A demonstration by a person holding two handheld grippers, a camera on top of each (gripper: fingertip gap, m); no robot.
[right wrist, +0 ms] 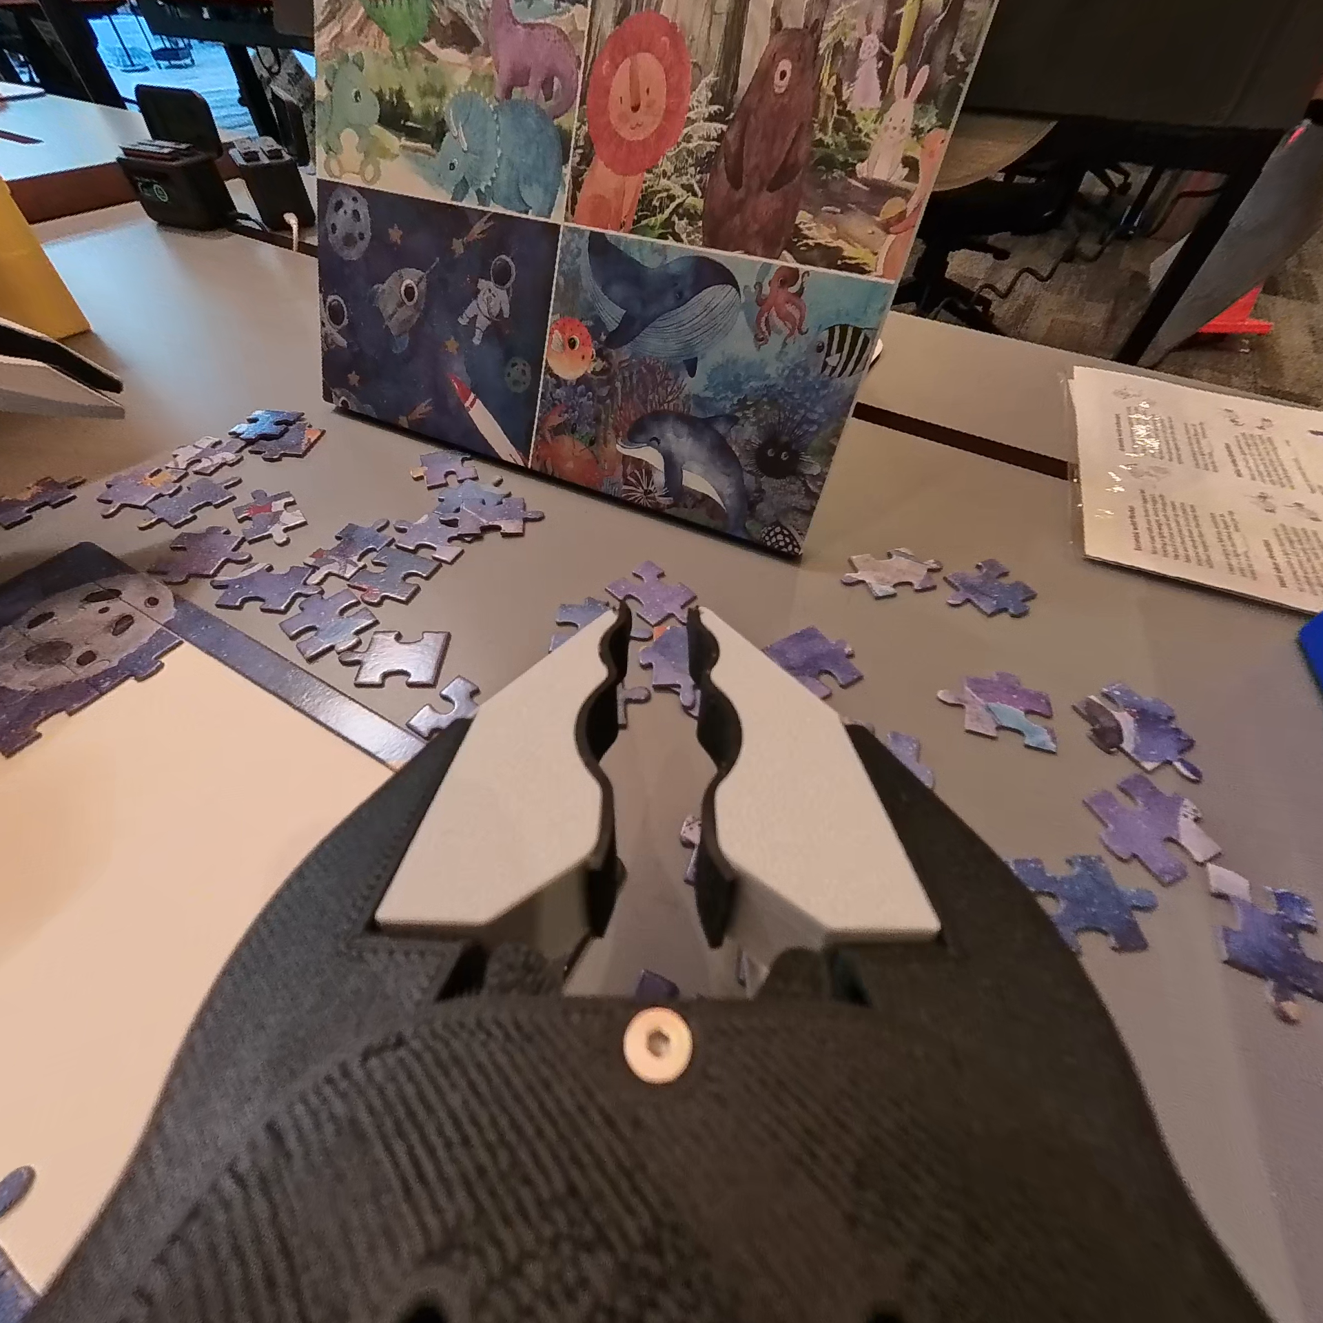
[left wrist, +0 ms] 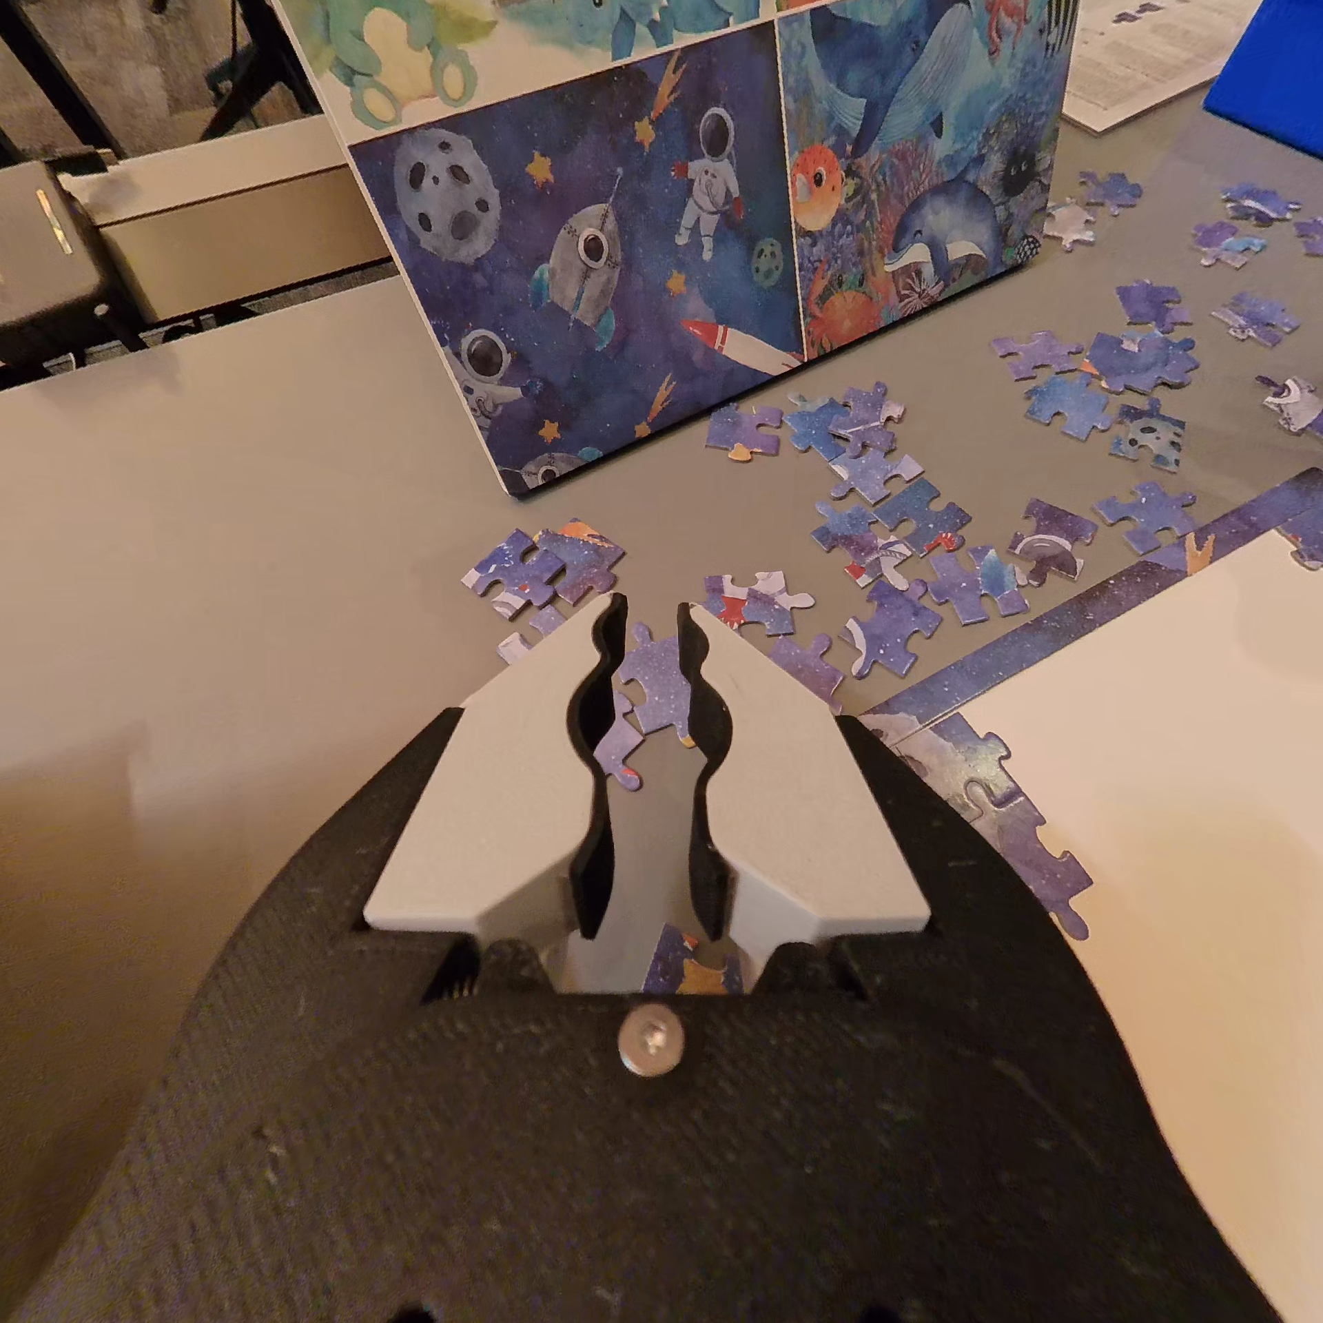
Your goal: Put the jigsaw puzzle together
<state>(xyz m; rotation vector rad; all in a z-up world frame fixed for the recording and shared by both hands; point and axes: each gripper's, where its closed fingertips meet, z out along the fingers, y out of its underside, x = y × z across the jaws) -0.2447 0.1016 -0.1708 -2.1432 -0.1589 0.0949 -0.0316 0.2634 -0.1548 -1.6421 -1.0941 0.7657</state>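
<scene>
- Left gripper (left wrist: 651, 616): grey fingers with black pads stand slightly apart, gripping nothing; a purple puzzle piece (left wrist: 655, 680) lies flat on the table beneath the gap.
- Around the left fingertips: two overlapping pieces (left wrist: 544, 565) lie just ahead to the left, and a red-marked piece (left wrist: 759, 605) just ahead to the right.
- To the right of the left gripper: a partly assembled puzzle border (left wrist: 1002, 795) runs along a white board (left wrist: 1145, 787).
- Right gripper (right wrist: 657, 617): fingers likewise slightly parted and bare; a purple piece (right wrist: 653, 593) lies just past the tips, and another (right wrist: 673, 666) shows in the gap, resting on the table.
- Farther out: loose pieces (right wrist: 322, 573) spread over the grey table (right wrist: 966, 501); an illustrated puzzle box (right wrist: 608, 286) stands upright behind them.
- At the right edge: a printed sheet (right wrist: 1203, 487) lies flat.
</scene>
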